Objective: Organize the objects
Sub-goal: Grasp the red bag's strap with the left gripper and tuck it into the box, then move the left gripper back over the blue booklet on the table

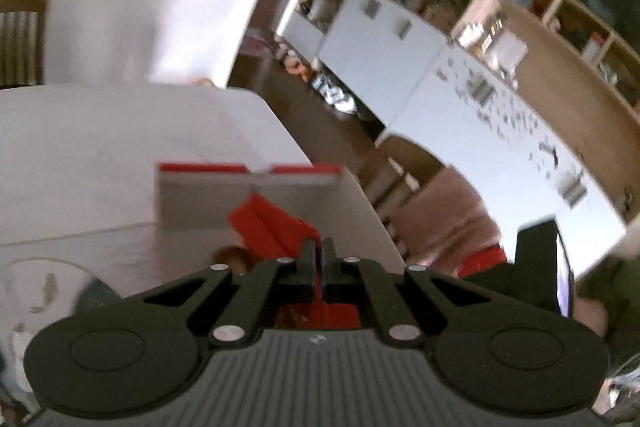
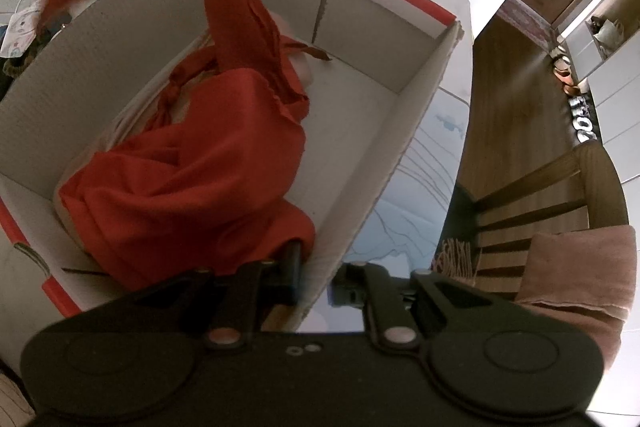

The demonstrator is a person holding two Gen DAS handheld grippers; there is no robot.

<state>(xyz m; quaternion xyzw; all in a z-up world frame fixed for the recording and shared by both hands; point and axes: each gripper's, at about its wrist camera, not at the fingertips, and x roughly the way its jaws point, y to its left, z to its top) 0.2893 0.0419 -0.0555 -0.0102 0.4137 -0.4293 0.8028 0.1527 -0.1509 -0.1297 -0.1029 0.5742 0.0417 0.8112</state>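
From the left wrist view, we see the left gripper (image 1: 318,247) with its 2 fingers pressed together on a strip of the red cloth (image 1: 272,223), which runs out ahead of the fingertips and also shows below them between the arms of the linkage. Beyond it stands the white cardboard box (image 1: 200,203) with red trim along its rim, resting on the white table (image 1: 80,147). A dark wooden chair (image 1: 20,35) stands at the far left, and white cabinets (image 1: 380,43) with open wooden shelves fill the right side of this blurred picture. A pink cushion (image 1: 448,215) sits to the right of the box.

From the right wrist view, we look steeply down into the same box (image 2: 360,115). Most of the red cloth (image 2: 192,179) lies heaped inside it, while 1 length rises from the heap toward the top edge of the picture. The right gripper (image 2: 316,275) straddles the near wall of the box: its left finger (image 2: 292,267) is inside, touching the cloth, and the wall stands pinched between the 2 fingers. A wooden chair (image 2: 560,187) with a pink cushion (image 2: 580,275) stands to the right on the wood floor (image 2: 512,87).
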